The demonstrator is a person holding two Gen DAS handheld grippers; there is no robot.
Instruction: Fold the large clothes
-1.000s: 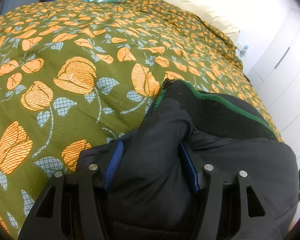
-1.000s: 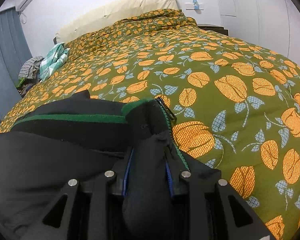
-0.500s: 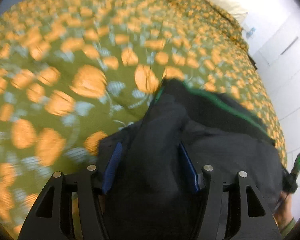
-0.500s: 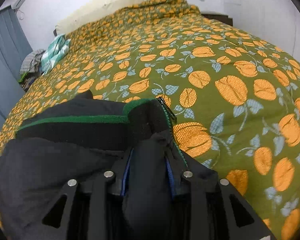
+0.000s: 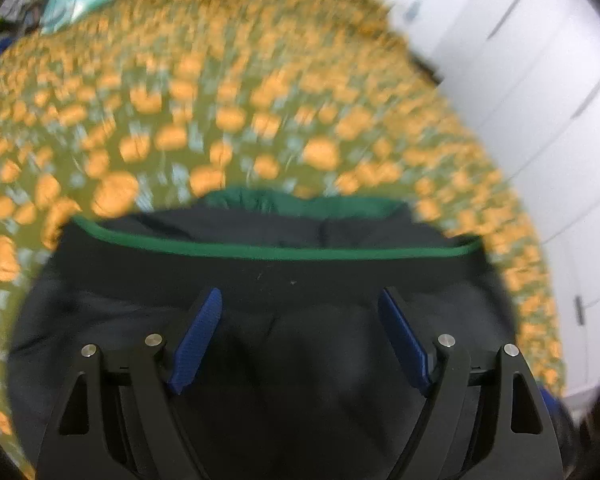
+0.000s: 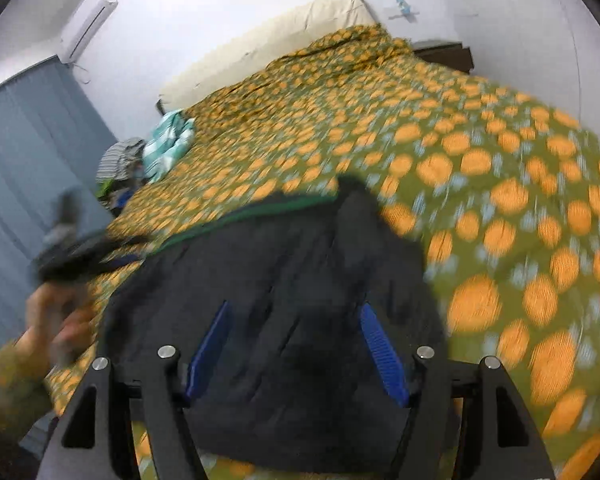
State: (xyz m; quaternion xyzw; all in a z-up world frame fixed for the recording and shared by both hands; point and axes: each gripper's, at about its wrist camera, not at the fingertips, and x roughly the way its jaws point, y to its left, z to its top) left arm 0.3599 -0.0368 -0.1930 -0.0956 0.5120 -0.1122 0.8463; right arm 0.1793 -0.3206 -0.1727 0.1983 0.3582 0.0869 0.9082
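Black jacket (image 5: 284, 276) lay flat on the flowery bedspread (image 6: 500, 184).
Left gripper (image 5: 300, 336) and right gripper (image 6: 294, 344) both hung released, gripping nothing.

Black jackets, green trim: 1 (image 5: 300, 272)
Grippers: 2, left (image 5: 300, 300), right (image 6: 294, 314) (both with fingers spread)
Blue finger pads: 4 (image 5: 198, 336) (two per gripper)
Floral bedspreads: 1 (image 6: 500, 200)
Checked cloth bundles: 1 (image 6: 168, 146)
Wall air conditioners: 1 (image 6: 88, 22)

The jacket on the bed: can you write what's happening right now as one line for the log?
step: jacket lying on bedspread | left gripper: open, above jacket | right gripper: open, above jacket | views: blurred
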